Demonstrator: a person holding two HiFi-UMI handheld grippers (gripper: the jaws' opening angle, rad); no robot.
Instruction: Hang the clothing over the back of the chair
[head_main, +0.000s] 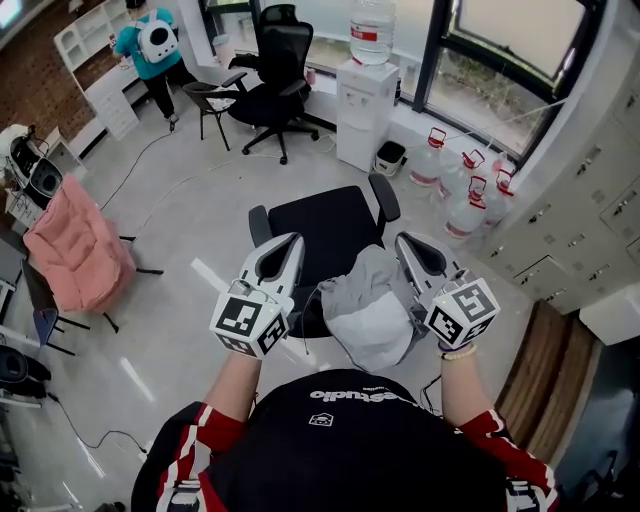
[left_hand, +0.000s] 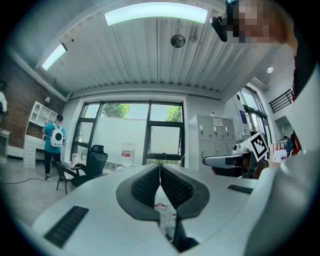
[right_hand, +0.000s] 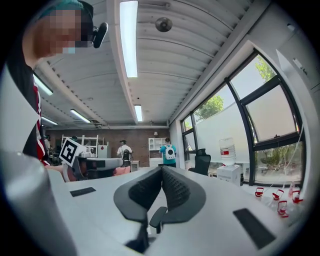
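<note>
1. Black with red sleeves, the person's top (head_main: 350, 440) fills the bottom of the head view, and both forearms reach forward from it.
2. Held level, the left gripper (head_main: 290, 243) has its jaws closed tip to tip, and they grip nothing.
3. Level as well, the right gripper (head_main: 406, 242) has its jaws pressed together and empty. In its own view an armrest (right_hand: 157, 216) shows beneath them.
4. Grey and white, the clothing (head_main: 372, 305) lies bunched over the near edge of the black office chair (head_main: 325, 225). It sits between the two grippers, just beside the right one, and neither holds it.
5. Beyond the clothing, the chair's seat and both armrests stretch away over the pale floor (head_main: 190, 200).
6. Further right, water jugs (head_main: 455, 190) with red caps stand along the window wall, near a white water dispenser (head_main: 365, 110).
7. At the left, a pink cloth (head_main: 75, 250) covers another seat.
8. Farthest off are a second black chair (head_main: 275, 80) and a person in a teal top (head_main: 150, 45) with a white backpack, beside white shelves (head_main: 85, 40).
</note>
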